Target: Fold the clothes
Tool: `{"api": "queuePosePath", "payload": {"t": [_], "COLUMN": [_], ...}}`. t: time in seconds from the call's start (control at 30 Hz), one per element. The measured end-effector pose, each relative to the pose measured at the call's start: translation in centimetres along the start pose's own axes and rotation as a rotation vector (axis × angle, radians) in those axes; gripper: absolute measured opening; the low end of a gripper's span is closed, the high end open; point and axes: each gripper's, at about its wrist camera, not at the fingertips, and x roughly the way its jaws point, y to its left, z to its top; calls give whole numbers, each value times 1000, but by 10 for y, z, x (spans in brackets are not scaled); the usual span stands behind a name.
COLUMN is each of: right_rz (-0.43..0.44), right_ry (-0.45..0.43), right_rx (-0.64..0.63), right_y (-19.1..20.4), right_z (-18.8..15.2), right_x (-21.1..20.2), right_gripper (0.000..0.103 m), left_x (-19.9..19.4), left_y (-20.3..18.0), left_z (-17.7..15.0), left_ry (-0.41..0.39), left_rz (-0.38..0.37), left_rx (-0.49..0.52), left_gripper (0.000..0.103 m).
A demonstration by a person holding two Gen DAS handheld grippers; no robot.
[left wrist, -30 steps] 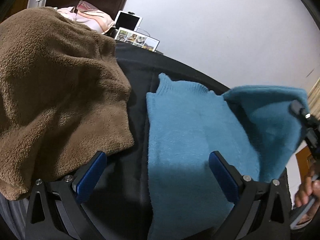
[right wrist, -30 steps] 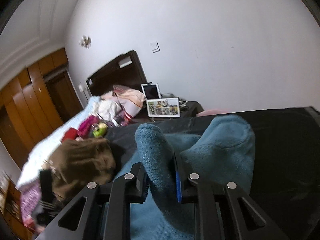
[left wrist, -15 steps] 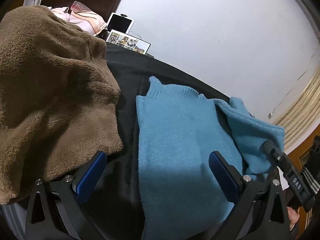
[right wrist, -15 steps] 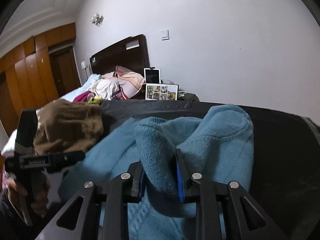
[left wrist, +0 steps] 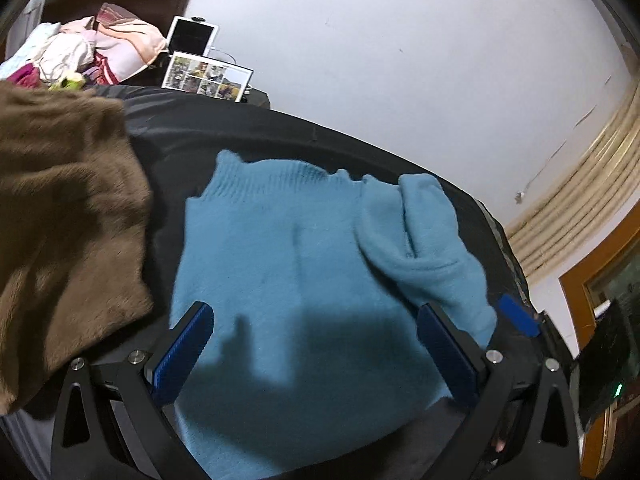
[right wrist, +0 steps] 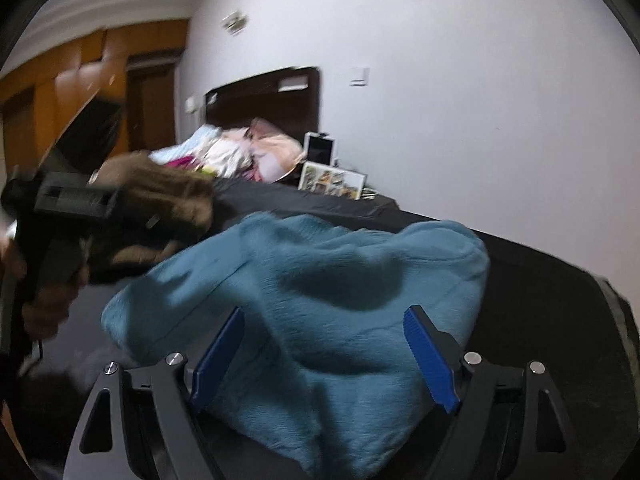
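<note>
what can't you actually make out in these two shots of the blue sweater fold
- Near hem of the blue sweater: left wrist view, hidden behind the open left gripper and the bottom edge.
- Brown garment: right wrist view, motion-blurred, partly behind the left gripper's body.
- Framed photos: too small to read.
- Folded sleeve under the open right gripper: its cuff cannot be found.

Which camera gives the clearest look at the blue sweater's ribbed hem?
The left wrist view: the blue sweater lies spread on the dark surface, its ribbed hem sharp along the far edge. The right wrist view shows only a blurred, bunched fold of the sweater, with no ribbing discernible.
</note>
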Motion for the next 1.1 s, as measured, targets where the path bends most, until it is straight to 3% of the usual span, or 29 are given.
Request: {"api": "queuePosePath", "payload": {"t": [0.2,0.27,0.3,0.43,0.53,0.7,0.93,1.1], "right_rz": [-102,-161,-187,-202,-204,-159,-115,-115], "right_ry": [86,91,92,37,-39,-65,-86,-105], "right_rx": [-128,-145,-143,-114,-106,-105,-109,-102], "right_y": [33,32,30,22,21,23,30,27], "right_z": [9,8,6,0,-3,-11,-19,-19], "right_x": [49,62,65,47,19,-1,-10,-13], "right_gripper": [83,65,39,18,18,18,18,18], "left_x": [9,12,15,28,46,69,97,112], "left_y": [-2,-4,-5,-7,-10,-27,-56,-80], "left_z": [19,22,24,31,35,41,46,44], "left_ry": [52,73,84,138,204,288,359,394], "left_rz": [-77,-79,-76,-105,-192,-318,-353,-339], "left_rx": [-60,-61,-57,-59,-88,-102,-69,-10], "left_gripper": [102,102,102,102,102,102,102,101]}}
